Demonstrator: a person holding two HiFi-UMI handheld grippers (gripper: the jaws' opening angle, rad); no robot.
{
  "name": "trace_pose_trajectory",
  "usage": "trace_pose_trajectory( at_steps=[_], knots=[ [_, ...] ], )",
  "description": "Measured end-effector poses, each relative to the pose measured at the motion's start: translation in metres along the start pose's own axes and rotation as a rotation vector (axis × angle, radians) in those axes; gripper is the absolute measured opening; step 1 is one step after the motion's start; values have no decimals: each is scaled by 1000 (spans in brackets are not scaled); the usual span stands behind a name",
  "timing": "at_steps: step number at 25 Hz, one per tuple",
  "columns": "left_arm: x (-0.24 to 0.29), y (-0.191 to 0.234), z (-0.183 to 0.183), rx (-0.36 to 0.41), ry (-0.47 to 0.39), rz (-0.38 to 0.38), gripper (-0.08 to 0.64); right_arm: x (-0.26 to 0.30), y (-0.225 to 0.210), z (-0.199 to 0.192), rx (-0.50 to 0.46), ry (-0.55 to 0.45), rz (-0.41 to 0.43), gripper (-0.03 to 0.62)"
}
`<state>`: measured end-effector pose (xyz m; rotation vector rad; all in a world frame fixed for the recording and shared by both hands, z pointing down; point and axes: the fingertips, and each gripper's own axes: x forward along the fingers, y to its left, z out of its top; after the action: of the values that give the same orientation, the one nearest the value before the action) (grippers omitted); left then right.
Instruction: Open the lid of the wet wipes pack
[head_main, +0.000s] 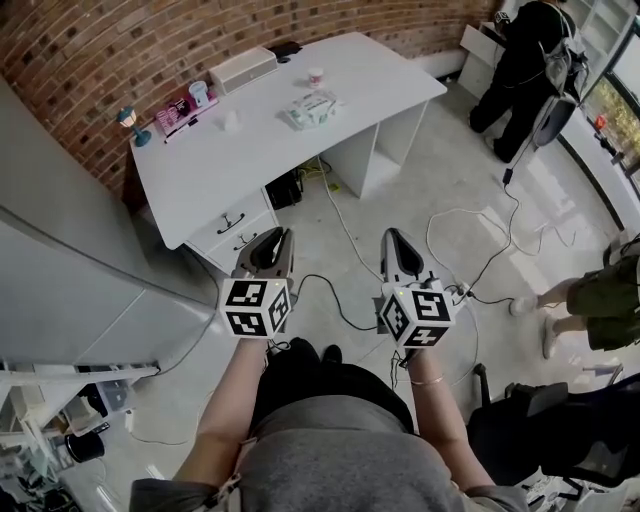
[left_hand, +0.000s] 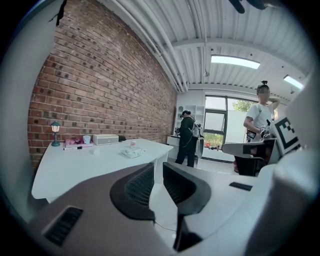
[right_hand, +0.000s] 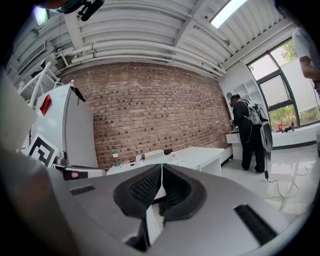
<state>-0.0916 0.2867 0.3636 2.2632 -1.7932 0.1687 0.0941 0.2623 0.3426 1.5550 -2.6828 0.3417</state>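
Left tongs (head_main: 287, 236) nearly closed, right tongs (head_main: 392, 236) closed, both empty; unopened, could just shove wet wipes pack (head_main: 312, 108) across far worktop (head_main: 250, 150).

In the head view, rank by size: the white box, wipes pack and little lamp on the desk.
1. white box
2. wet wipes pack, only slightly smaller
3. little lamp, clearly smallest

Person's wearing a grey top (head_main: 330, 455), dark trousers (head_main: 300, 378), black shoes (head_main: 331, 353) and a thin bracelet (head_main: 425, 381). The left gripper (head_main: 282, 233) and right gripper (head_main: 392, 236) are both sporting grey shells, black ribbed jaws, plus a black-and-white marker cube (head_main: 256, 307) each.
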Motion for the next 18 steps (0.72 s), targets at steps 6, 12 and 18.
trace_pose_trajectory(
  at_steps=[6,12,18],
  knots=[
    [6,-5,2,-4,4,0,79,2,-5,2,7,17,31,46],
    [15,1,-4,-11,30,-5,91,17,-2,-9,14,63,55,78],
    [37,15,-9,-32,48,-27,98,42,1,-13,7,90,72,94]
  ],
)
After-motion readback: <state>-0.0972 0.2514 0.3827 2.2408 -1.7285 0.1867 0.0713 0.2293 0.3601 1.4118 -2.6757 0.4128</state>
